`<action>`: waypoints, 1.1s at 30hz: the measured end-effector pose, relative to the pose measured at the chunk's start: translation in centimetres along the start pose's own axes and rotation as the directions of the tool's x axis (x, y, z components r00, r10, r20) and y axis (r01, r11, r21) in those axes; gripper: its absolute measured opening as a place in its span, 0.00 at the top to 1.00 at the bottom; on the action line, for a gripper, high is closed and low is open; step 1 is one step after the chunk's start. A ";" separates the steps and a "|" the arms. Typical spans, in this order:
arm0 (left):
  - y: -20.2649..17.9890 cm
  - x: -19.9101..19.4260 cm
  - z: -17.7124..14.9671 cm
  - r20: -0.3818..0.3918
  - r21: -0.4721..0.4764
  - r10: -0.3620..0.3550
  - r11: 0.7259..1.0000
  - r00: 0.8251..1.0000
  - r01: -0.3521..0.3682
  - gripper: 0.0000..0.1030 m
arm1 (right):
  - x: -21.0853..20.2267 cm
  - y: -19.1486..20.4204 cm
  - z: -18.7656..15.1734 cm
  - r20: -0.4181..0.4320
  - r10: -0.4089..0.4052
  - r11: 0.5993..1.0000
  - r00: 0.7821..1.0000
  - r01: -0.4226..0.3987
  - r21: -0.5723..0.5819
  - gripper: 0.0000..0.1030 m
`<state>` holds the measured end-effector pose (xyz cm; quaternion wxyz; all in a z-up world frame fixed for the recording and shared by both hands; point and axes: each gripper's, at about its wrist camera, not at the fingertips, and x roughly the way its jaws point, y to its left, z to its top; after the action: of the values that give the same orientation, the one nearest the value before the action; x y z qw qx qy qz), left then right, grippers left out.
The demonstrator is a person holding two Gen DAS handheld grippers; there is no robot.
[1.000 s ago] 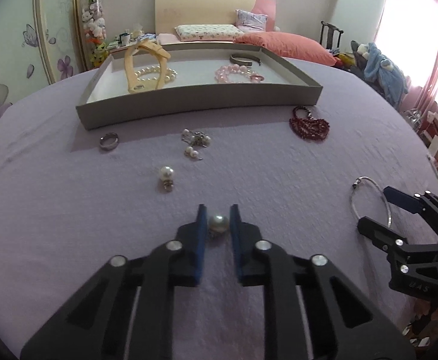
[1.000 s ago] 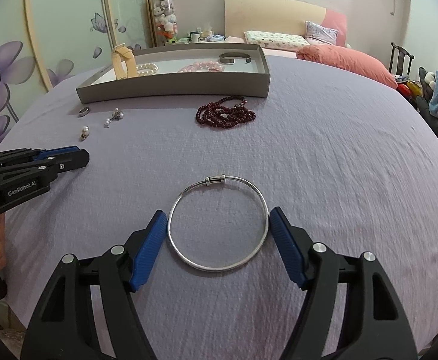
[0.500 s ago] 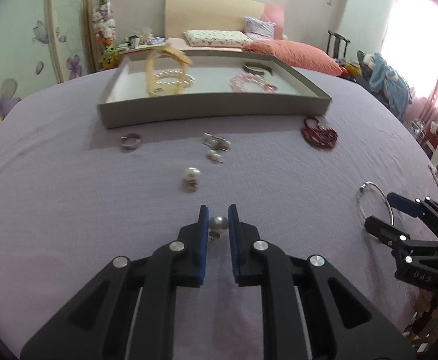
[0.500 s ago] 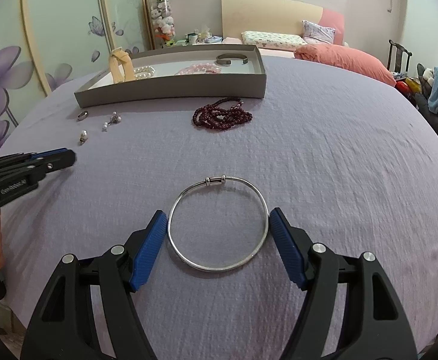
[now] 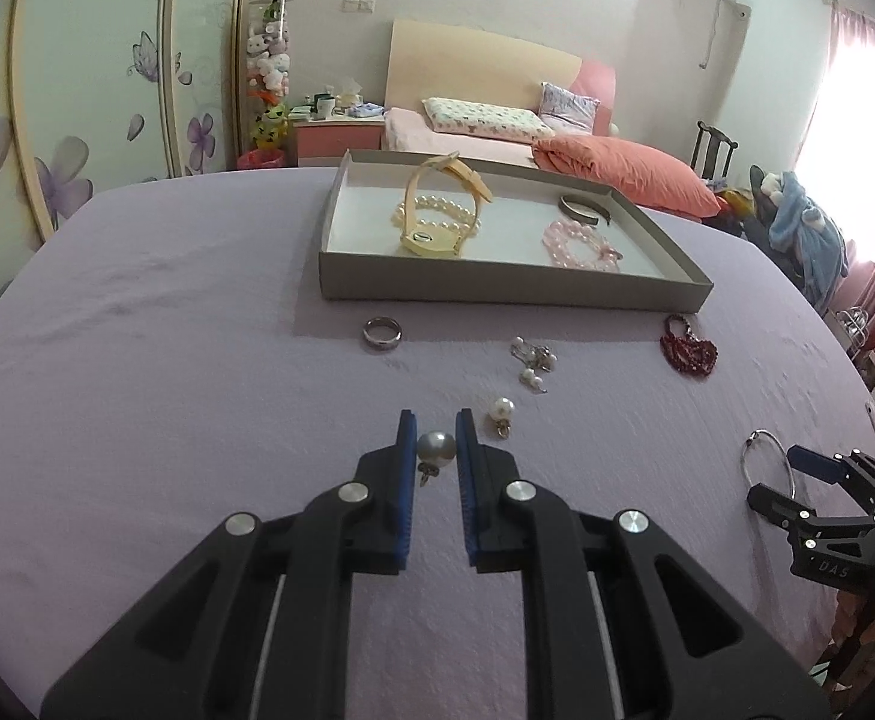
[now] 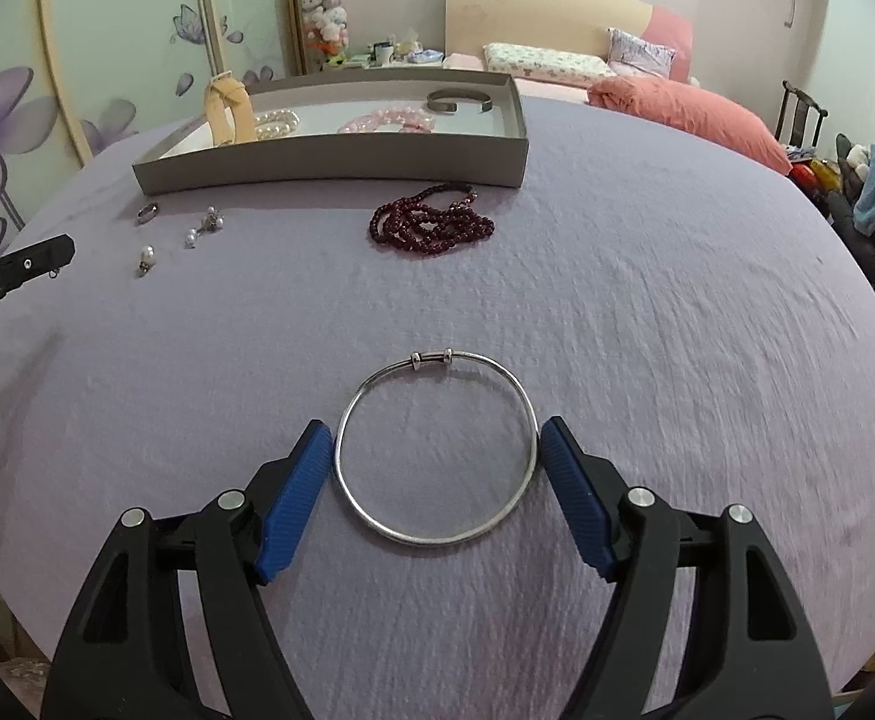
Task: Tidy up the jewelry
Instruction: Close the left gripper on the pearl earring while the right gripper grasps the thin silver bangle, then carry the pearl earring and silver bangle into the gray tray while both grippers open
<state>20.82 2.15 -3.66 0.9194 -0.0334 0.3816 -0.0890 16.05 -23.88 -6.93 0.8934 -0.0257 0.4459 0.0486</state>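
- Compared with a second ago, the left gripper (image 5: 436, 429) has carried its pearl earring (image 5: 435, 449) up off the bedspread and nearer the tray; the second pearl earring (image 5: 502, 411), then well ahead of the tips, now lies just beside the right fingertip.
- The left jaws are pinched on the round grey-white pearl, whose small metal hook dangles below it.
- The right gripper (image 6: 435, 449) has hardly moved, but its jaws have just been opening: the ribbed blue pads (image 6: 575, 504) now stand clear of the silver bangle (image 6: 437, 447), which lies flat between them, untouched.
- The bangle is a thin, smooth metal hoop with two small collars at its far edge.
- The surface is a lilac bedspread (image 6: 647, 312) with a fine crinkled weave.
- Farther out lie a cluster of small pearl drop earrings (image 5: 532, 360), a plain metal ring (image 5: 382, 333) and a heaped strand of dark red beads (image 6: 431, 225).
- Beyond them sits a shallow grey cardboard tray (image 5: 497, 288) with a white floor, holding a tan watch (image 5: 437, 204) standing on its looped strap, a pearl bracelet (image 5: 437, 210), a pink bead bracelet (image 5: 581, 243) and a dark metal cuff (image 5: 584, 207).
- Behind the tray is a bed with a pale wooden headboard (image 5: 479, 66), a patterned pillow and a coral duvet (image 5: 623, 174).
- To the left stand wardrobe doors (image 5: 77, 90) printed with purple flowers, and a clear tube of plush toys (image 5: 269, 60).
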 end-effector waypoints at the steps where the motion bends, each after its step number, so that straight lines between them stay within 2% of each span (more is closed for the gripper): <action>1: 0.0 0.0 0.0 0.000 0.000 -0.001 1.000 1.000 0.001 0.86 | 0.1 0.0 0.1 -0.004 0.003 1.000 1.000 -0.003 -0.003 0.26; 4: 0.1 0.0 0.1 0.003 -0.002 -0.004 1.000 1.000 0.004 0.86 | 0.2 -0.1 0.2 0.000 0.023 1.000 1.000 -0.023 -0.021 0.26; 5: 0.1 0.0 0.1 0.004 -0.003 -0.005 1.000 1.000 0.005 0.86 | 0.2 0.0 0.1 0.005 0.028 0.999 1.000 -0.028 -0.036 0.31; 11: 0.3 -0.5 0.3 0.025 -0.010 -0.011 1.000 1.000 0.011 0.86 | -0.1 -0.3 -0.3 0.023 0.041 0.999 0.999 -0.040 -0.021 0.32; 14: 0.5 -1.0 0.5 0.044 -0.014 -0.014 1.000 0.999 0.014 0.86 | -0.7 -0.4 -0.1 0.059 0.057 0.998 0.997 -0.057 -0.003 0.32; 19: 0.7 -1.8 1.1 0.090 -0.018 -0.023 1.000 0.996 0.025 0.86 | -3.0 -0.6 1.1 0.187 0.074 0.997 0.980 -0.078 0.017 0.32; 24: 0.5 -3.2 2.0 0.166 -0.018 -0.044 0.999 0.985 0.048 0.86 | -5.6 -0.7 2.8 0.344 0.072 0.994 0.936 -0.094 0.047 0.32; 28: 0.3 -4.5 3.0 0.241 -0.006 -0.052 0.998 0.969 0.055 0.86 | -7.8 -0.7 4.2 0.473 0.066 0.994 0.878 -0.101 0.047 0.32; 33: 0.0 -5.8 3.9 0.308 0.004 -0.058 0.998 0.949 0.060 0.86 | -9.0 -0.1 5.7 0.557 0.068 0.994 0.828 -0.107 0.036 0.32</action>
<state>19.60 3.21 3.15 0.9646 -0.0608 0.2325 -0.1091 15.21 -24.04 3.71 0.9814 0.0394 0.1698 0.0801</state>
